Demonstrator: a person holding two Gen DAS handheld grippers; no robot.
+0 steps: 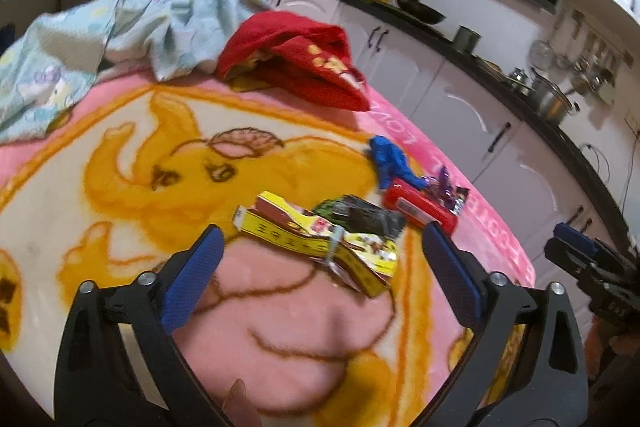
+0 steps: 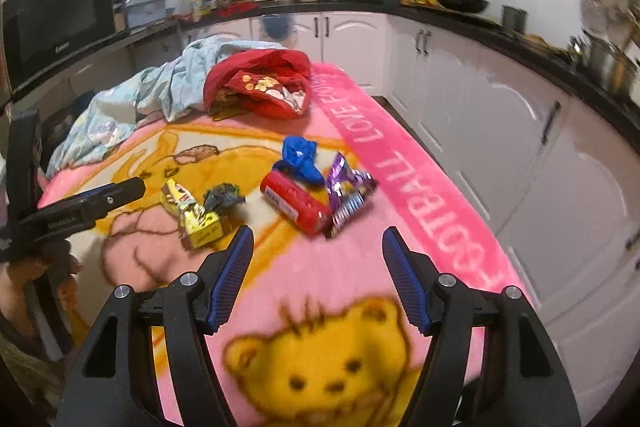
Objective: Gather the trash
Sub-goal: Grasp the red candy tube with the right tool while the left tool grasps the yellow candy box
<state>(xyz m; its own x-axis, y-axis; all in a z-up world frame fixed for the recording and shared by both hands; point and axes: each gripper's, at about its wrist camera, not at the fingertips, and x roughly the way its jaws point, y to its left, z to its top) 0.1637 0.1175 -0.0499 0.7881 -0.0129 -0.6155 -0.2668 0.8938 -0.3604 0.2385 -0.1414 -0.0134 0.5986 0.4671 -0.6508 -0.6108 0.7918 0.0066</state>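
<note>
Trash lies on a pink bear-print blanket (image 2: pixel 320 279). A crushed yellow carton (image 1: pixel 320 247) sits between my open left gripper's (image 1: pixel 324 231) fingertips, with a dark crumpled wrapper (image 1: pixel 360 217) just beyond it. Further right lie a red packet (image 1: pixel 420 207), a blue crumpled wrapper (image 1: pixel 390 161) and a purple wrapper (image 1: pixel 450 193). My right gripper (image 2: pixel 318 239) is open and empty, just short of the red packet (image 2: pixel 296 203), the purple wrapper (image 2: pixel 348 191) and the blue wrapper (image 2: pixel 300 157). The yellow carton (image 2: pixel 192 215) lies to its left.
A red cloth bag (image 2: pixel 260 87) and a pale blue crumpled sheet (image 2: pixel 152 95) lie at the far end of the blanket. White kitchen cabinets (image 2: pixel 500 115) with a dark counter run along the right and back. A black microwave (image 2: pixel 56 19) stands at the left.
</note>
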